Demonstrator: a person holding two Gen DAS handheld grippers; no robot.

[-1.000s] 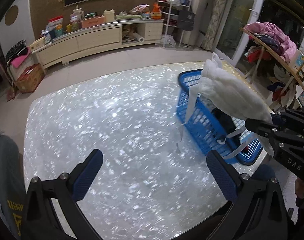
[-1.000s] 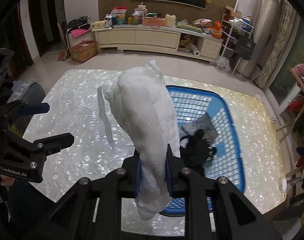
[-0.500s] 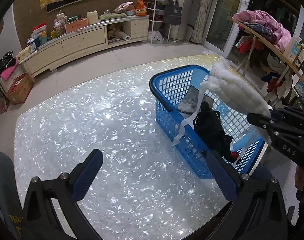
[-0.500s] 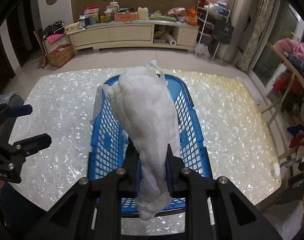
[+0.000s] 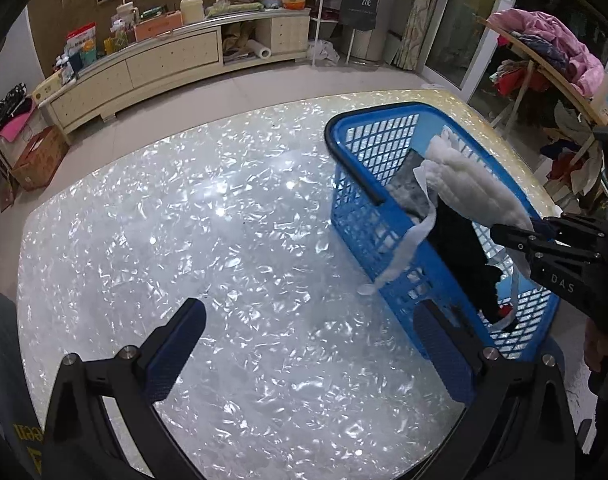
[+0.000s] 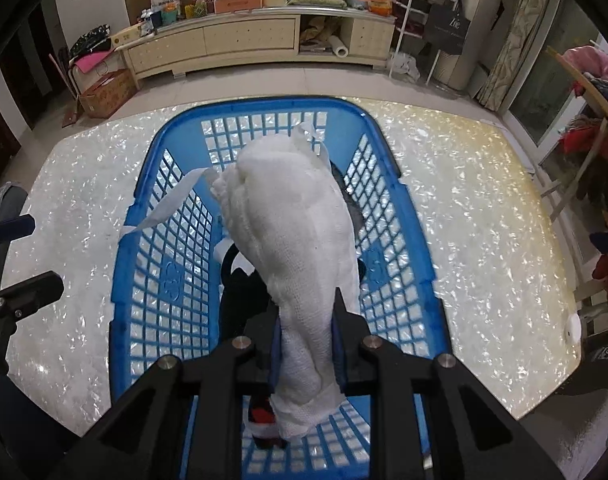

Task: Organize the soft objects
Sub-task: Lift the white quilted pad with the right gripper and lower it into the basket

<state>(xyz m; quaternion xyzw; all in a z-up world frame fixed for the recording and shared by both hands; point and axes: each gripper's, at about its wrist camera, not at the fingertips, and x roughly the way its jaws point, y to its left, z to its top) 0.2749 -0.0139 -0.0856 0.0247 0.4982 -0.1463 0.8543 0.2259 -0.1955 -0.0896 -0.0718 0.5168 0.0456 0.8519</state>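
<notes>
My right gripper point(image 6: 306, 320) is shut on a white gauze cloth point(image 6: 291, 220) and holds it over the blue plastic basket point(image 6: 143, 216). A white strap of the cloth point(image 6: 171, 204) hangs over the basket's left rim. A black garment point(image 6: 243, 292) and a grey cloth point(image 6: 354, 208) lie inside the basket. In the left wrist view the basket point(image 5: 368, 216) stands at the right of the table, with the white cloth point(image 5: 468, 184) above it, held by the right gripper point(image 5: 516, 236). My left gripper point(image 5: 308, 352) is open and empty over the table.
The shiny pearl-patterned table point(image 5: 183, 232) carries the basket. A long cream cabinet point(image 6: 239, 40) with clutter stands against the far wall. A rack with clothes point(image 5: 544, 52) stands to the right. A cardboard box point(image 6: 107, 92) sits on the floor.
The right gripper has carried the white cloth over the basket and lowered it toward the inside. The left gripper stayed open and shifted its view toward the basket.
</notes>
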